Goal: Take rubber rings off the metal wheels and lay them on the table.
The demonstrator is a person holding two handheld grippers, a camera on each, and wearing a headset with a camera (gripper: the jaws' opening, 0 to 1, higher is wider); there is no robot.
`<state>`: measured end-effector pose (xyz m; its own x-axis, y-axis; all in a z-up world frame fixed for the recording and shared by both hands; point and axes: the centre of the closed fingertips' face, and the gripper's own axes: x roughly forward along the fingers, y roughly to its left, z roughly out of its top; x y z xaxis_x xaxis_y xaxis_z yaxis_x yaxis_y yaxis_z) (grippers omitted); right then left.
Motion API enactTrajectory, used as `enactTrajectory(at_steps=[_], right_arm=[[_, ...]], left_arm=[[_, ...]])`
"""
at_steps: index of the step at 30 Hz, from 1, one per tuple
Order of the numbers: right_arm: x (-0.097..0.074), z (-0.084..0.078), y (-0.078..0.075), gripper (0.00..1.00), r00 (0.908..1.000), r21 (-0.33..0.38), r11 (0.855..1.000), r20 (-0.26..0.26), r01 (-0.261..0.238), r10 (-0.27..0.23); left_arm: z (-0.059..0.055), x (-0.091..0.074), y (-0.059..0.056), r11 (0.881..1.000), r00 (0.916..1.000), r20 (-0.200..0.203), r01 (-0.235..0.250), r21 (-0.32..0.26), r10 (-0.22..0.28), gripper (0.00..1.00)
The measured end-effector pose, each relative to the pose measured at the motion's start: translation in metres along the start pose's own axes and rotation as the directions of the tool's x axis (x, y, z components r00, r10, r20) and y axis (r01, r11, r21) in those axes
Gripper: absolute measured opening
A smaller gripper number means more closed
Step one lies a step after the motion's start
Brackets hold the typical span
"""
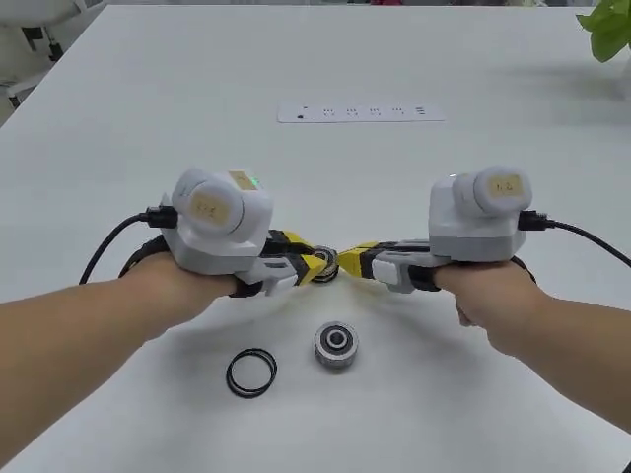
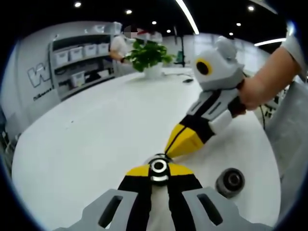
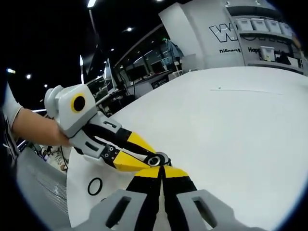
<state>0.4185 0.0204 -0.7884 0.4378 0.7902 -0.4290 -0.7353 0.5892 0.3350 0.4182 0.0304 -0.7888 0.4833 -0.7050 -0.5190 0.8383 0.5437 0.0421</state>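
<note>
A small metal wheel point(image 1: 328, 264) is held above the white table point(image 1: 394, 59) between both grippers. My left gripper point(image 1: 317, 267) is shut on the wheel point(image 2: 159, 167), which sits between its yellow tips. My right gripper point(image 1: 347, 262) comes in from the opposite side, and its tips are pressed together at the wheel's point(image 3: 156, 160) rim, pinching the thin black rubber ring there. A second metal wheel point(image 1: 336, 346) lies on the table near me. Loose black rubber rings point(image 1: 251, 372) lie to its left.
A white power strip point(image 1: 360, 113) lies flat further back on the table. A green plant point(image 1: 611, 30) stands at the far right corner. Black cables trail from both grippers. A person stands by the shelves point(image 2: 79, 62) in the background.
</note>
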Motion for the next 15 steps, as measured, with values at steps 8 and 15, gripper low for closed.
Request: enactTrajectory(at_steps=[8, 15], right_arm=[[0.0007, 0.0009, -0.0001, 0.00, 1.0000, -0.019, 1.000, 0.001, -0.002, 0.002], [0.0009, 0.0021, 0.0025, 0.00, 0.9999, -0.008, 1.000, 0.013, -0.011, 0.011]], left_arm=[[0.0010, -0.0002, -0.0023, 1.000, 1.0000, -0.006, -0.008, 0.015, 0.008, 0.11], [0.0010, -0.0003, -0.0030, 1.000, 0.9999, -0.008, -0.012, 0.020, 0.012, 0.11]])
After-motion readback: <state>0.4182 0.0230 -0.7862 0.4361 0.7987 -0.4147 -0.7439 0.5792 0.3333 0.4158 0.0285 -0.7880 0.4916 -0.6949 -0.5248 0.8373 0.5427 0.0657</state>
